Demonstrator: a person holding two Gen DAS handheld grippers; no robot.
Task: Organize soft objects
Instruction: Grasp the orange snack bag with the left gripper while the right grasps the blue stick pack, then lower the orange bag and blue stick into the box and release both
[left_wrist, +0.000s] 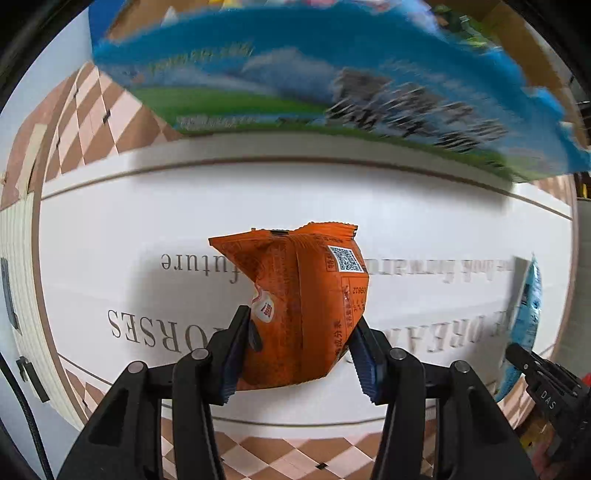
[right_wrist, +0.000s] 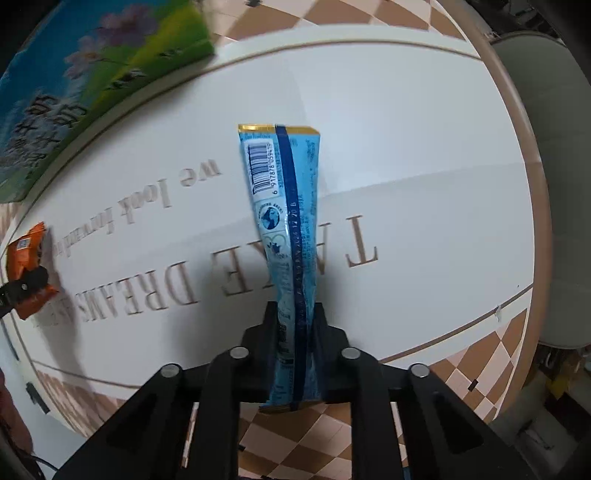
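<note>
An orange snack packet (left_wrist: 303, 306) sits between the fingers of my left gripper (left_wrist: 301, 326), which is shut on it and squeezes its sides above the white cloth. A long light-blue packet (right_wrist: 284, 221) with a barcode is pinched flat by my right gripper (right_wrist: 295, 314), shut on its lower part. The right wrist view shows the orange packet (right_wrist: 27, 258) far left with the left gripper's tip on it. The blue packet (left_wrist: 526, 317) and the right gripper (left_wrist: 517, 356) appear at the right edge of the left wrist view.
A large blue-and-green printed box (left_wrist: 295, 85) stands at the far side of the round table (right_wrist: 532, 206), also seen as the box (right_wrist: 74, 92) at upper left. The white cloth (right_wrist: 406, 155) carries printed lettering. A chair (right_wrist: 546, 147) stands beyond the table's right rim.
</note>
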